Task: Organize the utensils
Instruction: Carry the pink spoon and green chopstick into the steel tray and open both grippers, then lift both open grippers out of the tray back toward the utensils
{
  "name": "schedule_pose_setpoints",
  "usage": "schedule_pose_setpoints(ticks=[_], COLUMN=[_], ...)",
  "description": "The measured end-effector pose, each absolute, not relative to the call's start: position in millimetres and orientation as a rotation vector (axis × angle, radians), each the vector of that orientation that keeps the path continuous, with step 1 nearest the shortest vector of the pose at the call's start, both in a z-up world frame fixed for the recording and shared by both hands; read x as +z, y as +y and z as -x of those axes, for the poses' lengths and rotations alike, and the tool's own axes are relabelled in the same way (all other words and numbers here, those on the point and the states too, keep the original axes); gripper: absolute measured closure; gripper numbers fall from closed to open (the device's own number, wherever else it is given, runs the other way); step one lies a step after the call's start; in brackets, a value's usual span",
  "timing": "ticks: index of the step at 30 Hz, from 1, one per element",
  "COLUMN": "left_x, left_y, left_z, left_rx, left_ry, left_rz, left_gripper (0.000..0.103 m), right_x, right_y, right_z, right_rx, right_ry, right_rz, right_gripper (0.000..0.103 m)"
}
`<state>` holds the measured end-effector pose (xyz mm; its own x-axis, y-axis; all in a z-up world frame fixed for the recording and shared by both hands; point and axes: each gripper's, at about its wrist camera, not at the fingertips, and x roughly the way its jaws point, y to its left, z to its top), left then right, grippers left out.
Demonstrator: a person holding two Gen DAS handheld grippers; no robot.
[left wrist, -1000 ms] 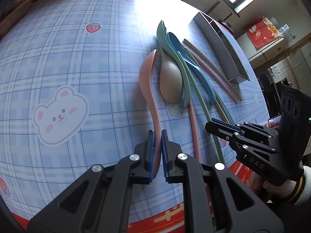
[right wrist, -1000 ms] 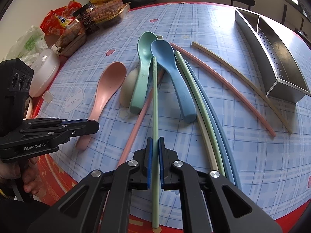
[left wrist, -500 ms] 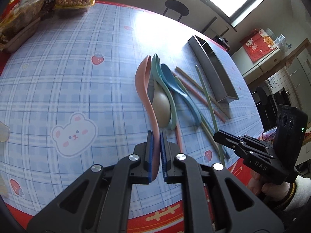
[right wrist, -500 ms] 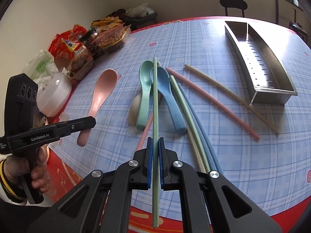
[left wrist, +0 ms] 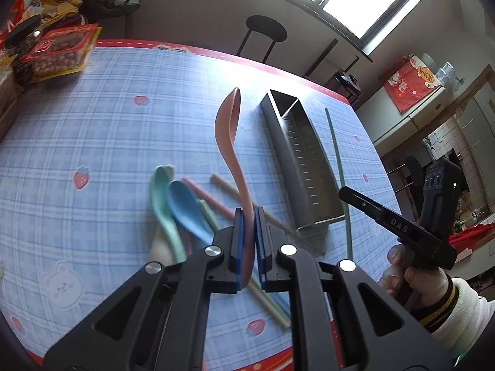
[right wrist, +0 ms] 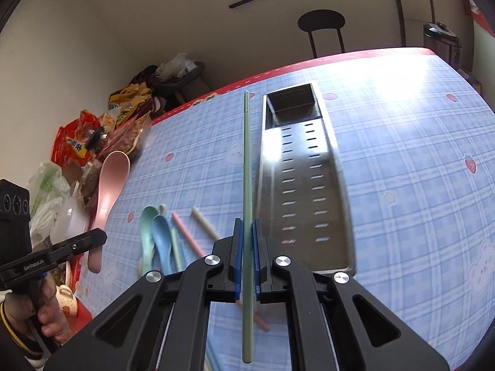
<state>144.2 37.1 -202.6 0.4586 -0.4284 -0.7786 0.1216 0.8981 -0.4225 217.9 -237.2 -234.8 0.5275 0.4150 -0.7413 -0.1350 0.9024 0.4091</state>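
Observation:
My left gripper [left wrist: 246, 216] is shut on the handle of a pink spoon [left wrist: 227, 123] and holds it in the air above the table, bowl pointing away. My right gripper [right wrist: 246, 228] is shut on a green chopstick [right wrist: 246, 170] and holds it lifted beside the left wall of the metal utensil tray [right wrist: 338, 185]. The tray [left wrist: 278, 130] has a small far compartment and a long slotted one. On the table lie a green spoon [left wrist: 159, 194], a blue spoon [left wrist: 185, 207] and pink and beige chopsticks [left wrist: 213, 198].
Snack bags and a box of nuts [left wrist: 58, 52] sit at the table's far left corner. A black stool [right wrist: 321, 21] stands beyond the far edge. The tablecloth [right wrist: 417, 154] is blue plaid with a red border.
Both grippers have risen from the table with their loads. The pink spoon and the green chopstick have left the pile and moved toward the metal tray.

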Motion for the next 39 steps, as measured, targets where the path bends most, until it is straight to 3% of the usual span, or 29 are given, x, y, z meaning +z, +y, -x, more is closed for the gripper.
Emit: schedule_pose_setpoints(ticks=[11,24,26,28,29,31,32,33,34,35,39], left_x=[-234.8,-267.8,-266.5,-257.7,-251.6,-236.0,-226.4,-216.5,-206.8,-197.2,-169.2], left_y=[-91.2,-117.9,-119.8,-118.0,-116.6,-113.3,-111.3,-108.4,-105.2,-100.7,-78.1], left_z=[-271.4,-317.9,-322.6,-323.7,-322.6,-318.9,-315.1,-310.2,-304.6,-297.6,-266.3], left_rx=[-0.308,-0.205,-0.204,-0.219,-0.229,-0.245,-0.247,-0.248,-0.242,-0.233,-0.233], left_ry=[1.135,1.239,1.236,1.211,1.194,1.157,1.130,1.101,1.075,1.046,0.974], left_rz=[0.419,0.411,0.405,0.415,0.418,0.396,0.373,0.346,0.310,0.276,0.188], left_gripper=[0.092,0.092,0.082,0.068,0.066,0.049,0.045,0.037,0.021,0.015,0.008], right_x=[-271.4,-285.8,-284.4,-280.4,-276.2,-264.1,-257.1,-250.4,-243.6,-237.6,-218.6], right_y=[-268.8,-264.8,-267.3,-270.4,-271.8,-273.1,-273.5,-274.3,-275.3,-275.7,-272.4], right_z=[-299.8,-313.1,-314.4,-312.6,-310.3,-303.1,-298.2,-293.1,-287.5,-282.3,-262.1], right_rx=[0.284,0.313,0.318,0.322,0.325,0.321,0.314,0.311,0.307,0.301,0.290], right_ry=[1.074,1.110,1.110,1.102,1.093,1.062,1.038,1.013,0.990,0.971,0.926], right_rz=[-0.327,-0.323,-0.329,-0.336,-0.337,-0.319,-0.299,-0.282,-0.263,-0.242,-0.137], right_gripper=[0.097,0.095,0.095,0.089,0.080,0.064,0.049,0.040,0.036,0.027,0.005])
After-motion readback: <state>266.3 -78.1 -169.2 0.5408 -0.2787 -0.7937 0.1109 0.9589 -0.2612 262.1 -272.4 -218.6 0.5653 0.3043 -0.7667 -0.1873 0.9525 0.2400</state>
